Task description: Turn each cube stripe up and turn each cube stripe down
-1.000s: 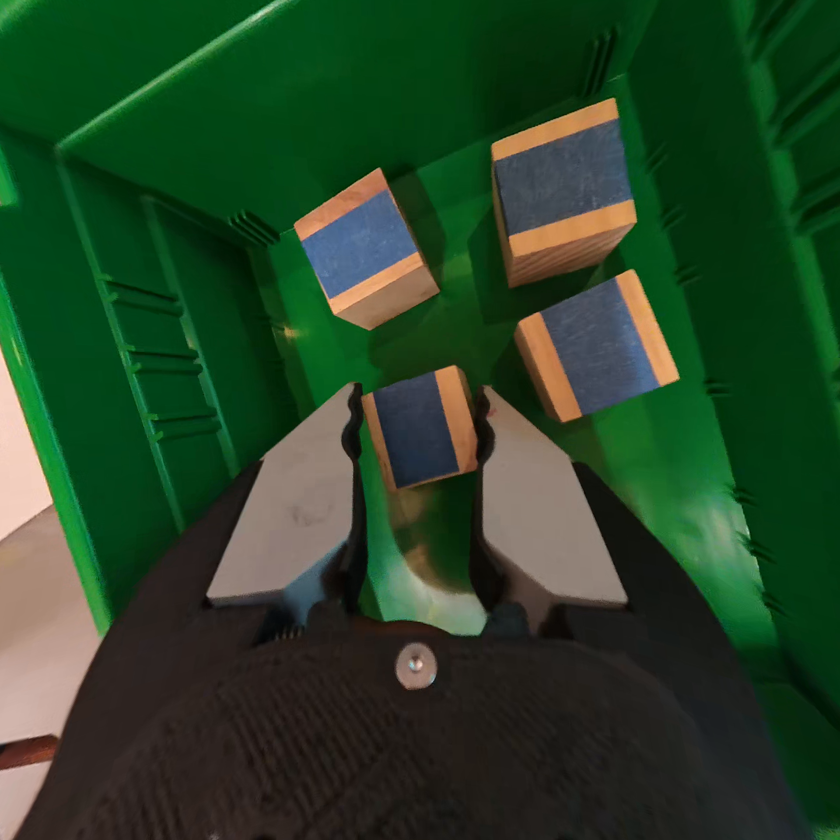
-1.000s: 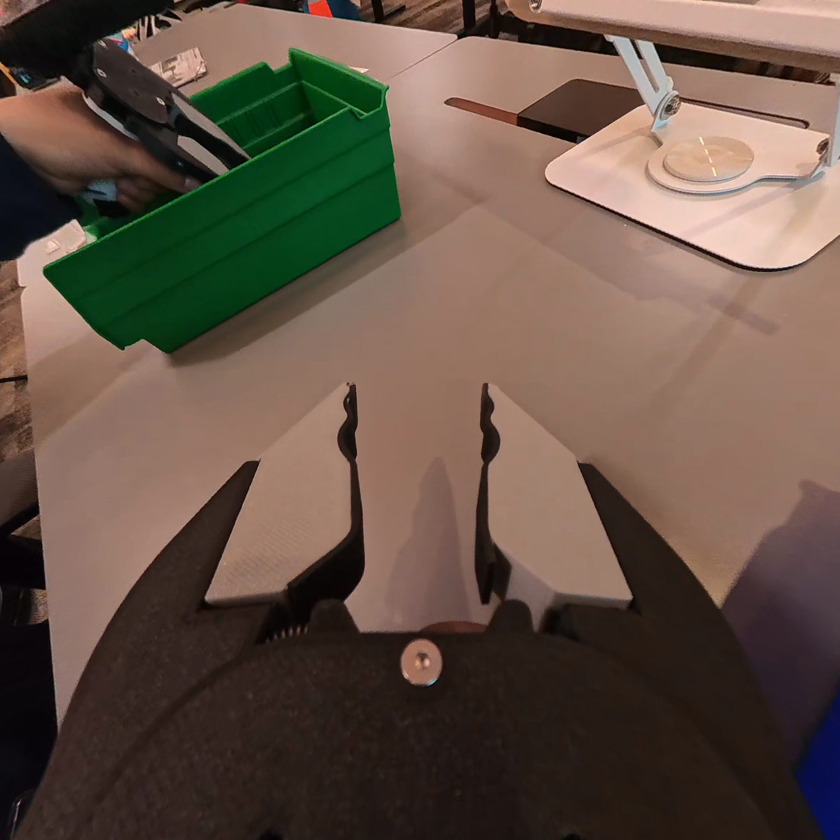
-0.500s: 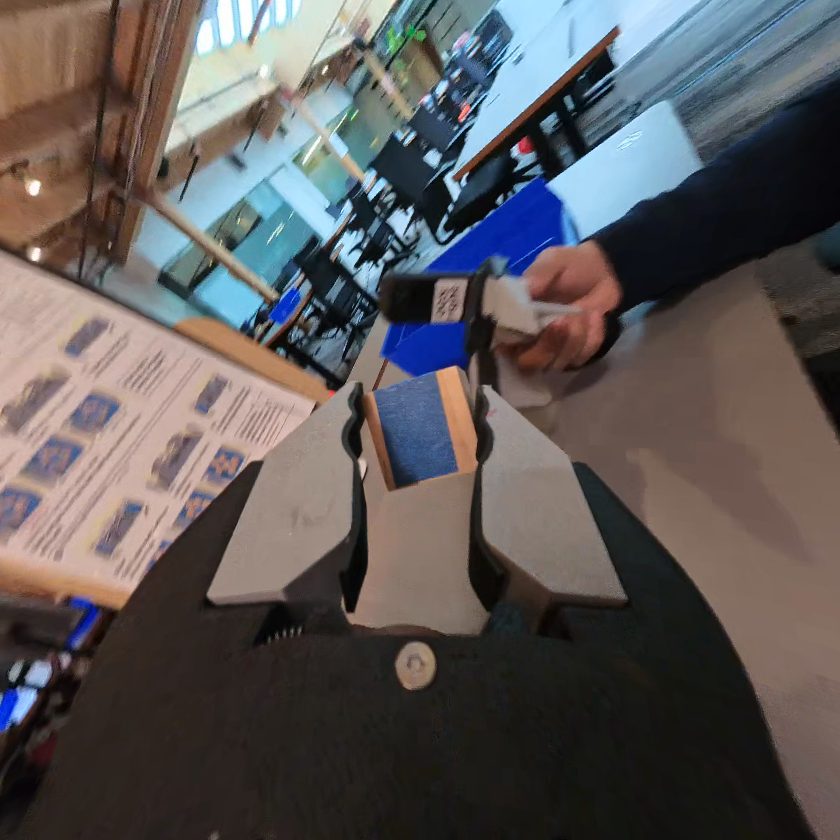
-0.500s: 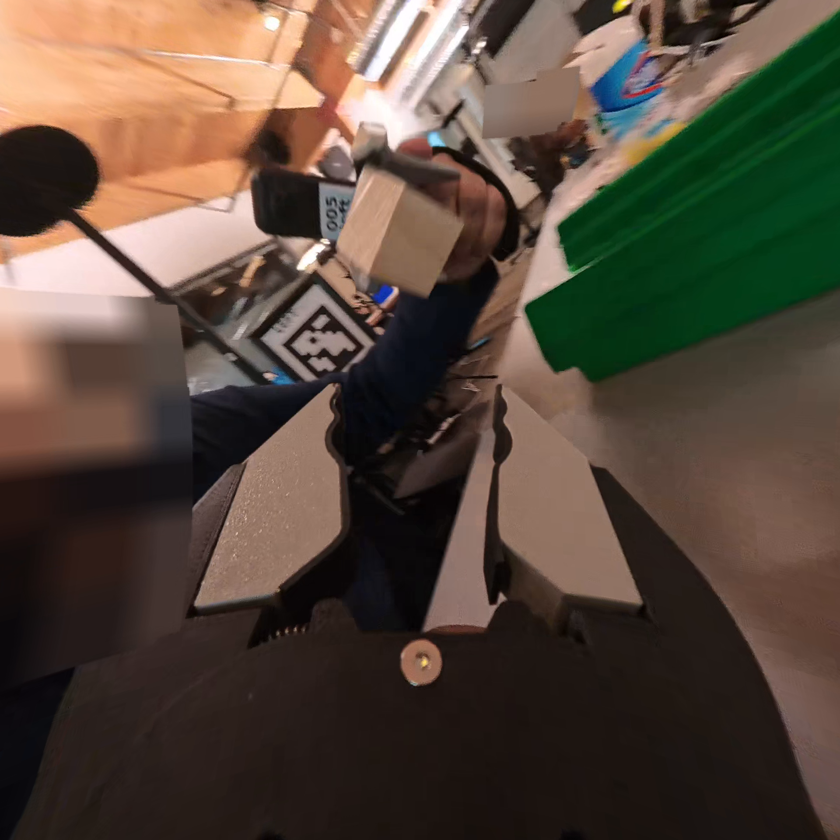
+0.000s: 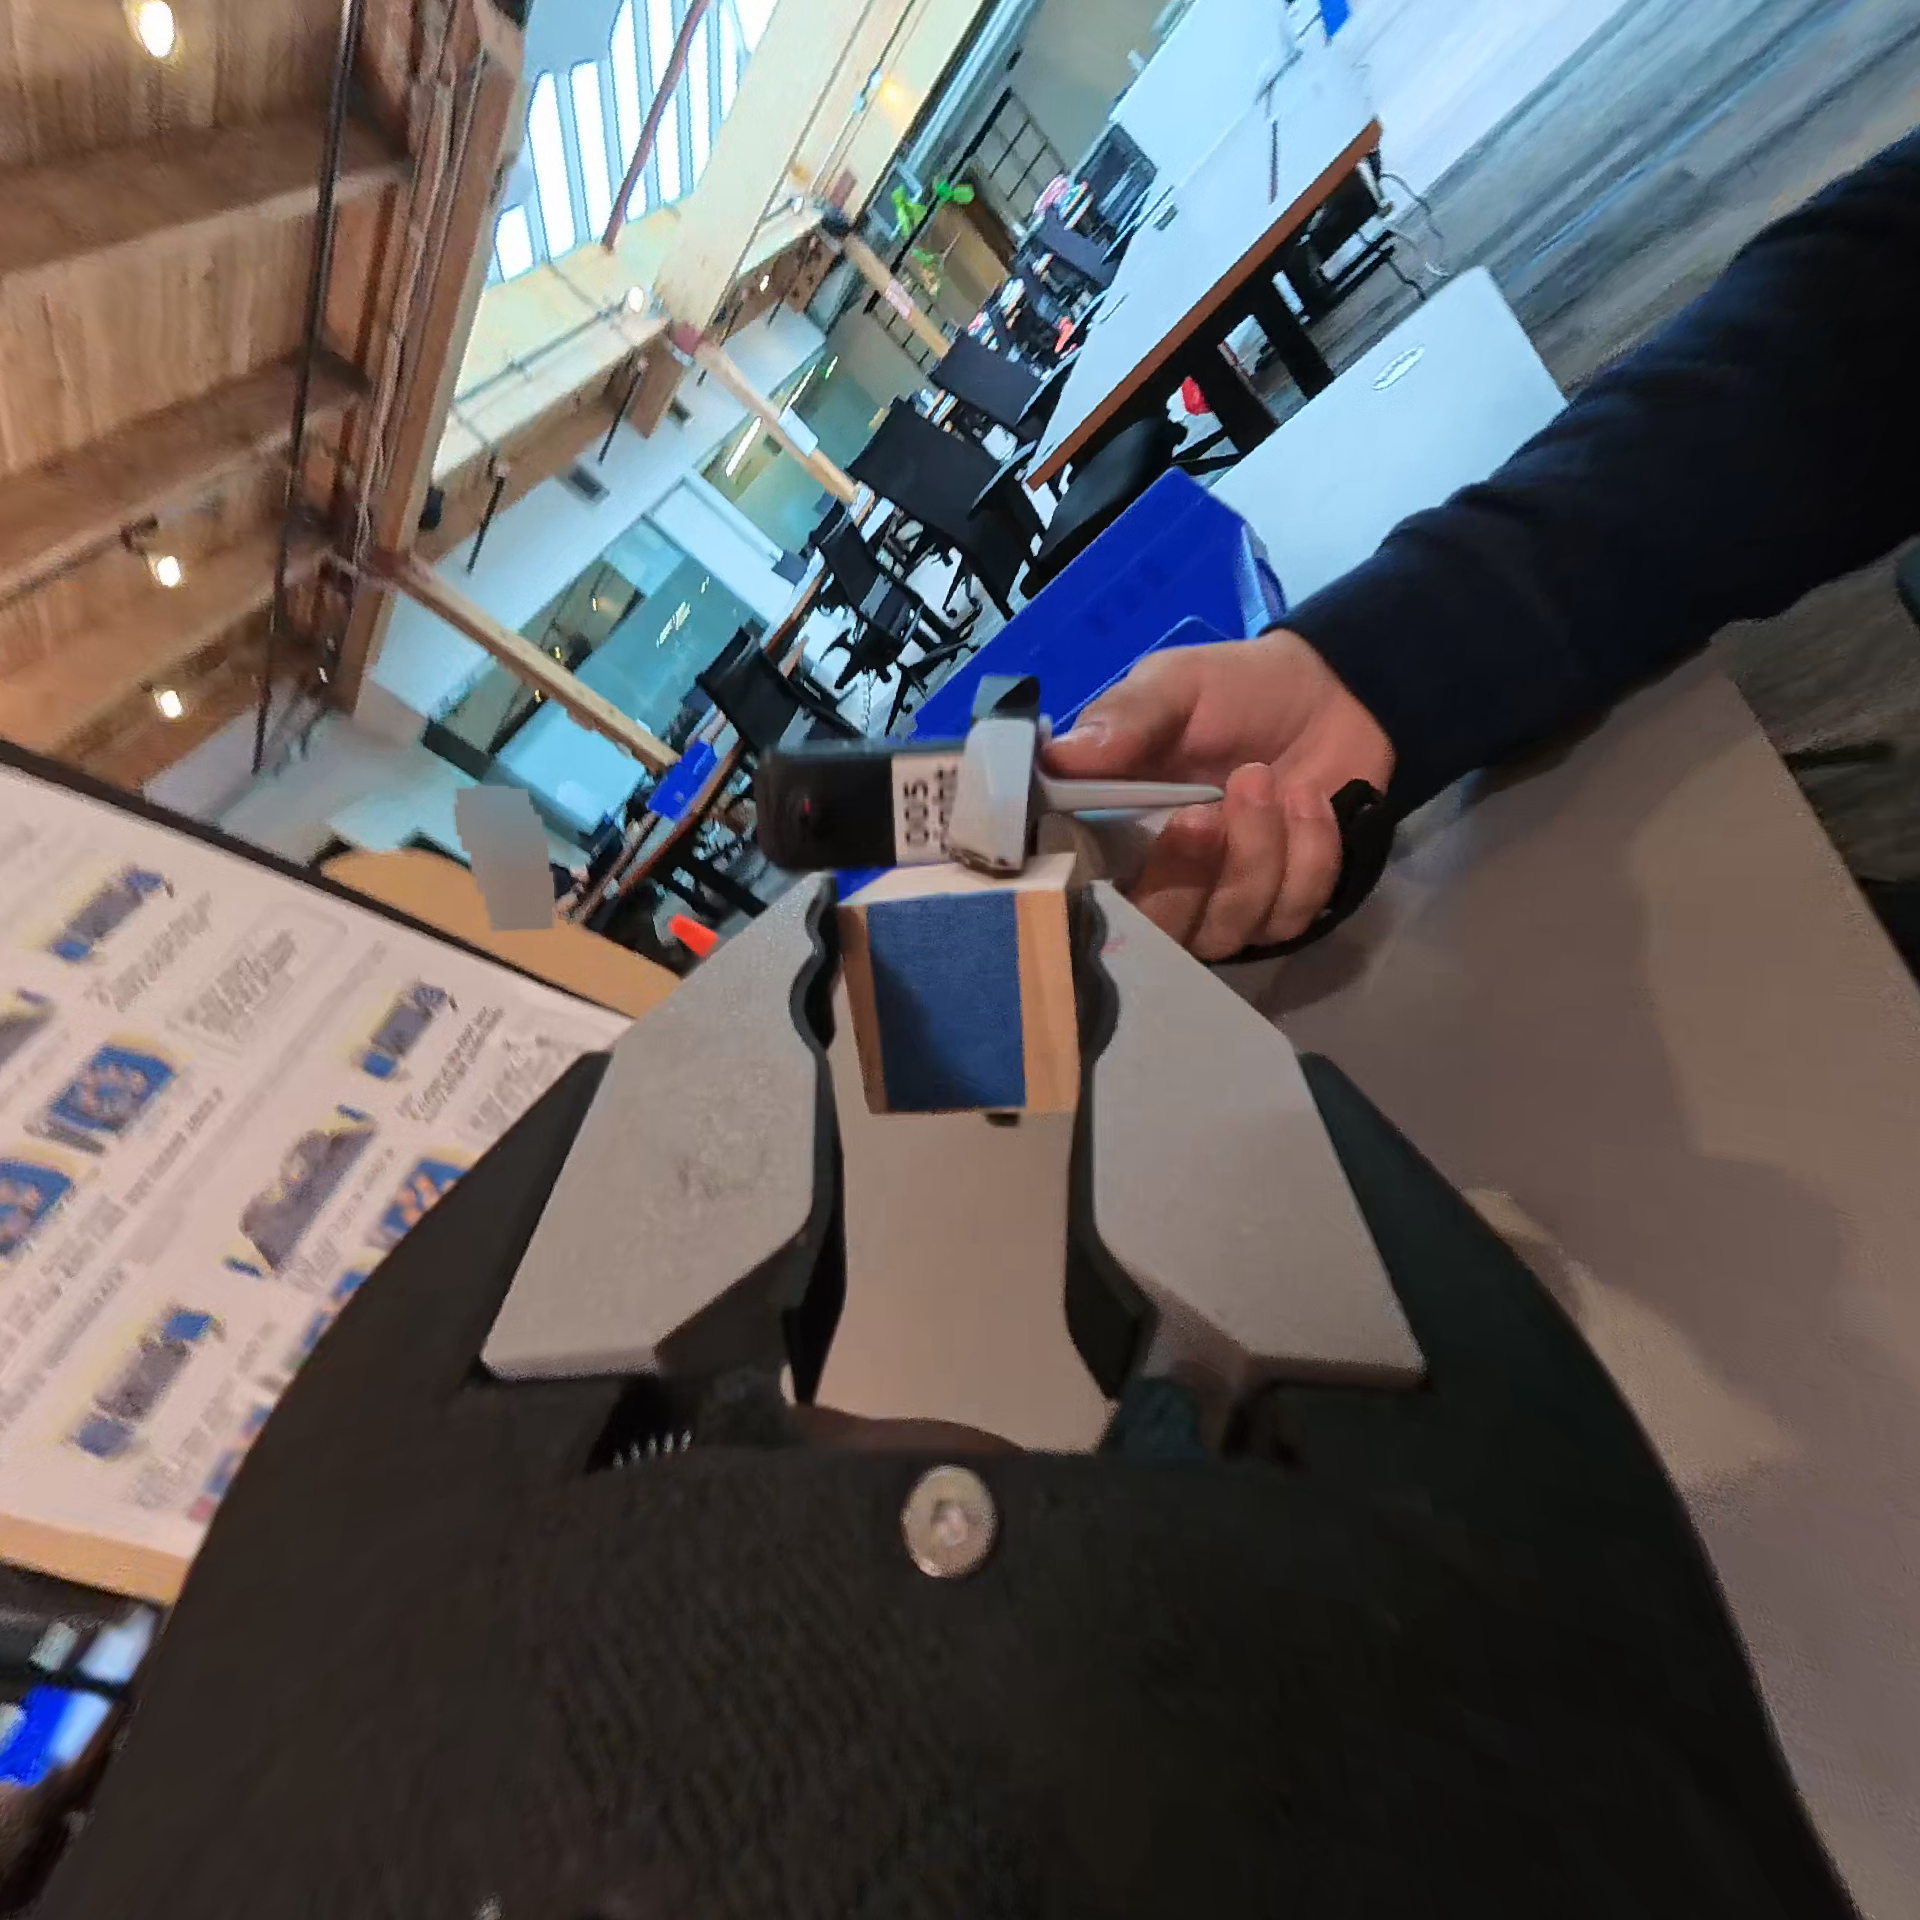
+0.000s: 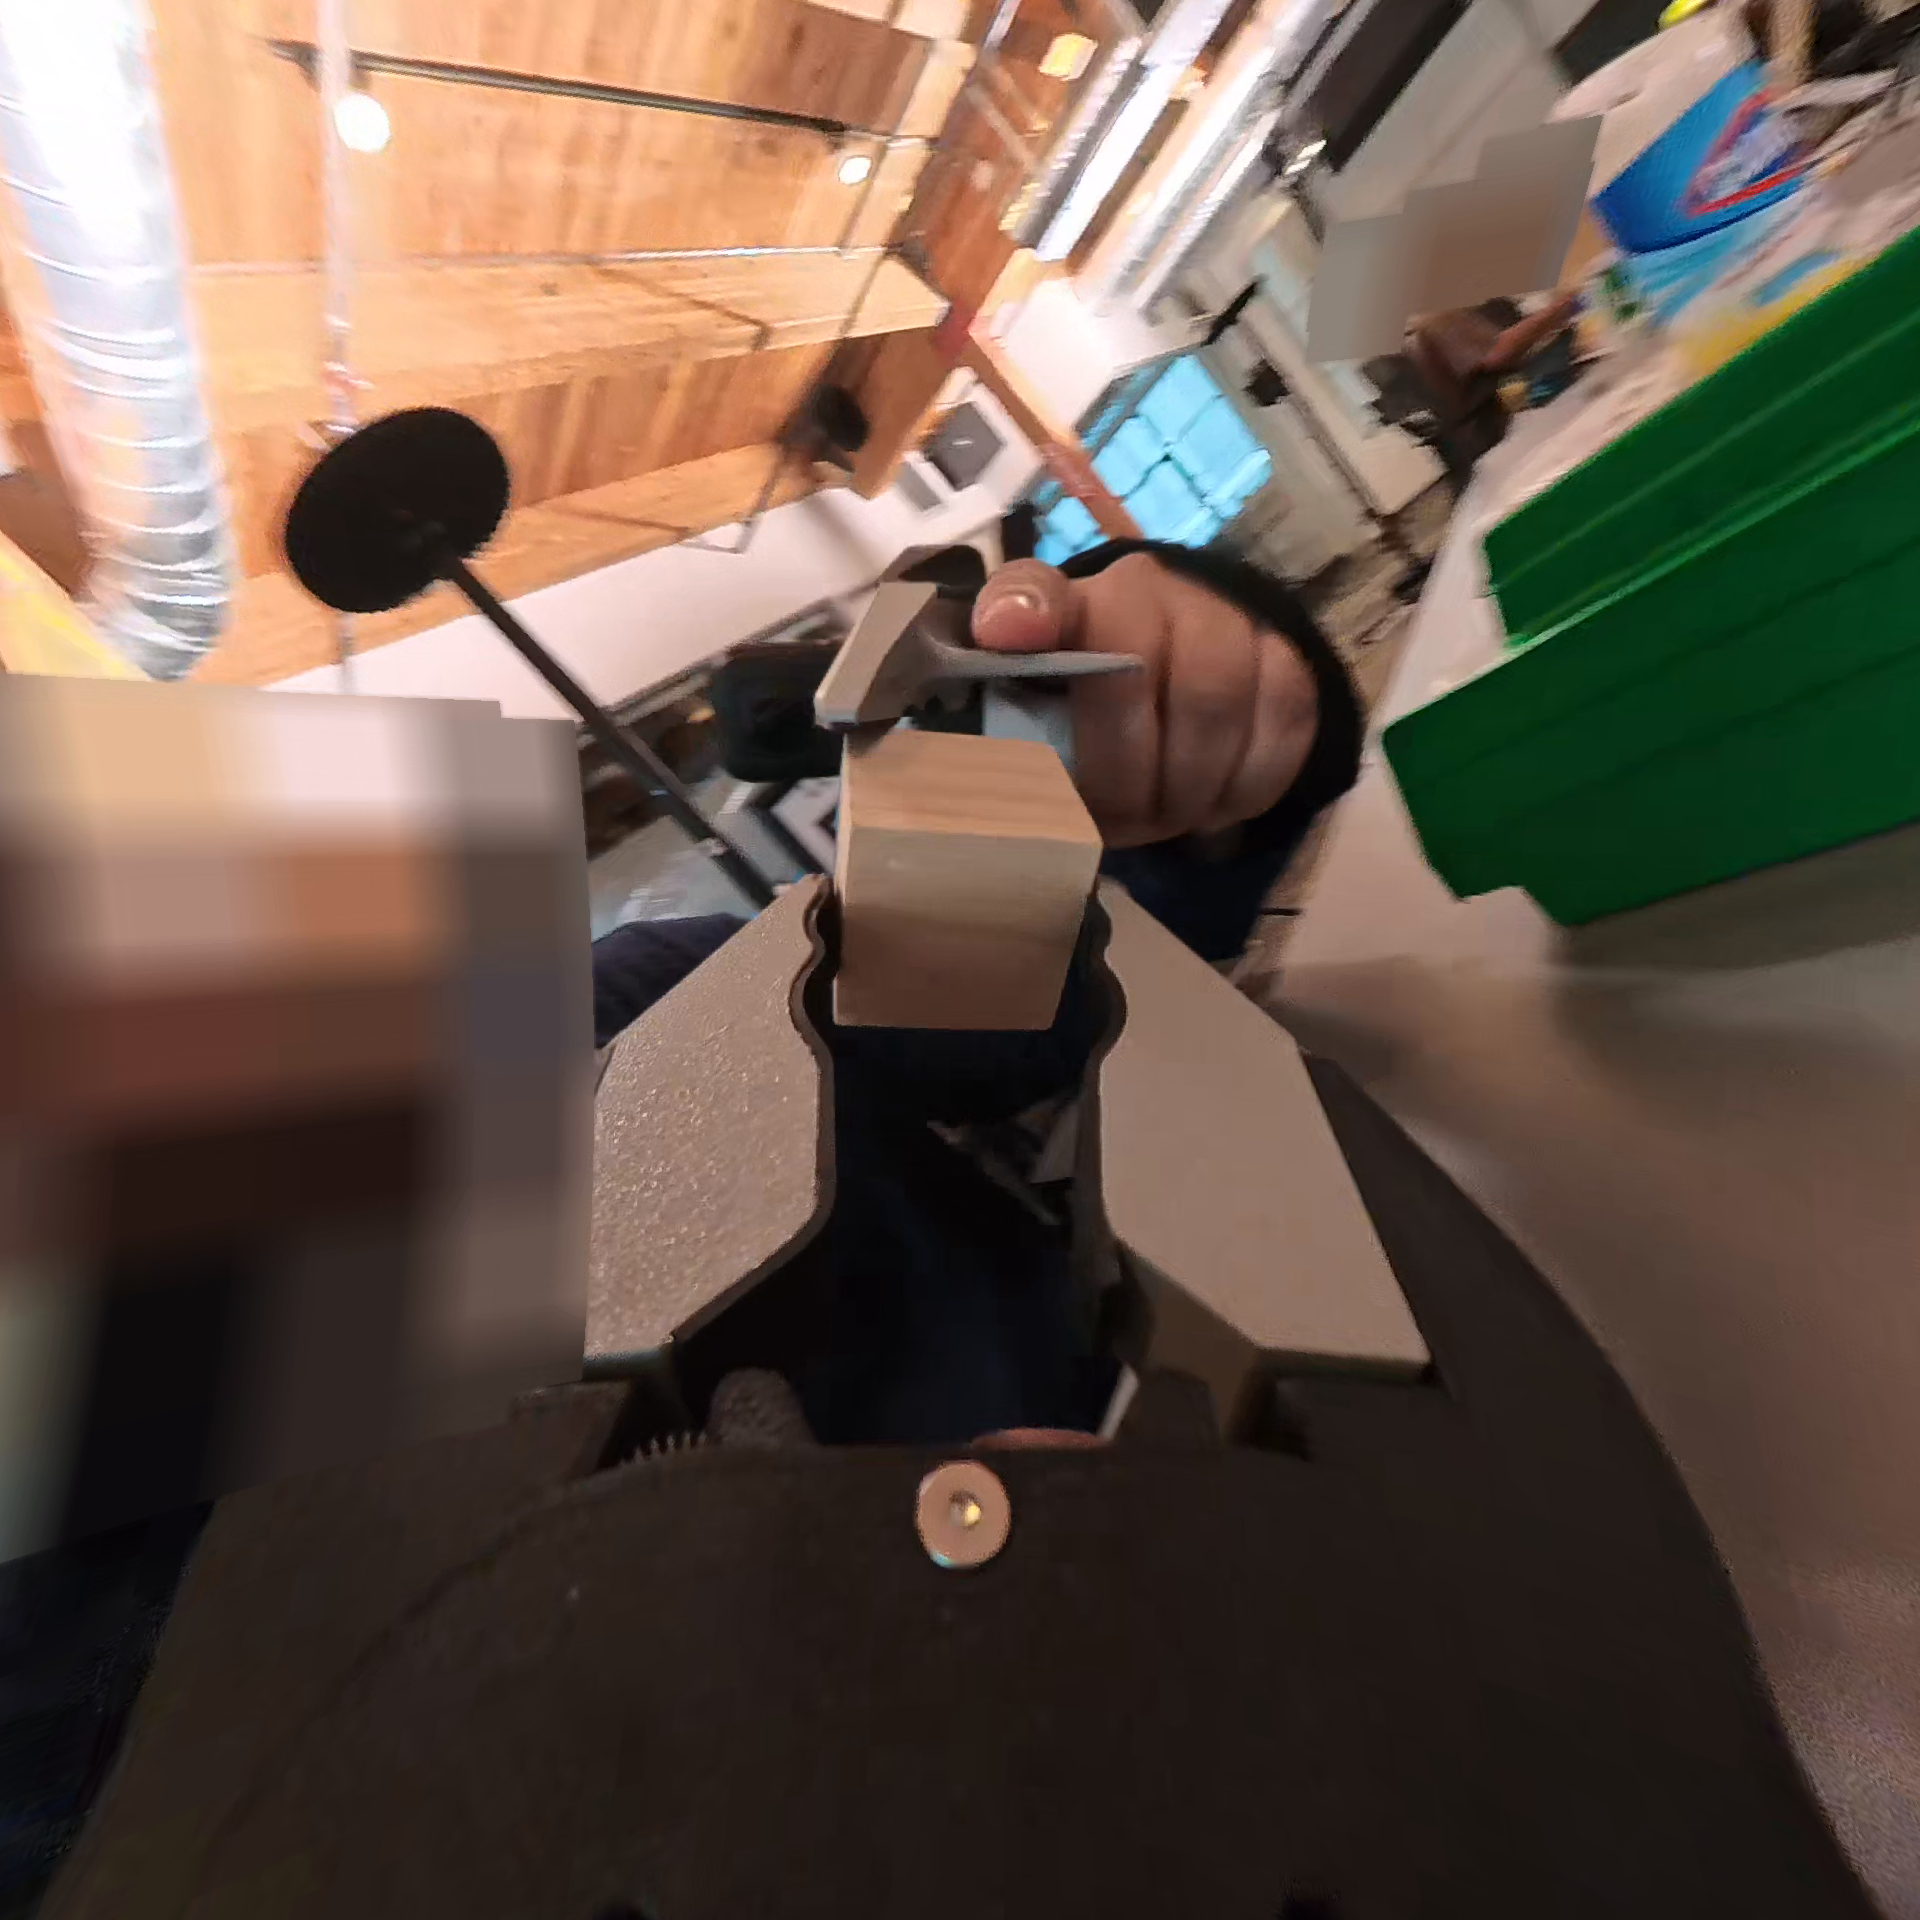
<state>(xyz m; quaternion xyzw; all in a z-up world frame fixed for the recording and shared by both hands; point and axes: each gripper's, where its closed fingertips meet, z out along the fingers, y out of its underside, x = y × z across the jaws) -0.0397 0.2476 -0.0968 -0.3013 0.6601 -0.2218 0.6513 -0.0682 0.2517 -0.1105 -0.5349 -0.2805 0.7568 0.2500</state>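
Observation:
A wooden cube with a blue stripe (image 5: 951,1003) is held in the air between the fingers of my left gripper (image 5: 951,935), which is shut on it. The striped face points at the left camera. The same cube (image 6: 961,914) shows only plain wood faces in the right wrist view. It sits between the fingers of my right gripper (image 6: 961,935), which is shut on its sides. Both grippers hold it, crossed at right angles. The right tool's camera block (image 5: 852,821) and the hand (image 5: 1236,769) holding it sit just behind the cube. A left gripper finger (image 6: 883,665) rests on the cube's top.
The green bin (image 6: 1714,727) stands on the grey table (image 6: 1662,1143) at the right. The other cubes are out of view. A poster board (image 5: 208,1143) is at the left and a blue bin (image 5: 1122,613) lies beyond. A black disc on a rod (image 6: 395,509) stands behind.
My left gripper lifted the striped cube out of the green bin and turned it toward my right gripper. My right gripper swung over and closed on the cube.

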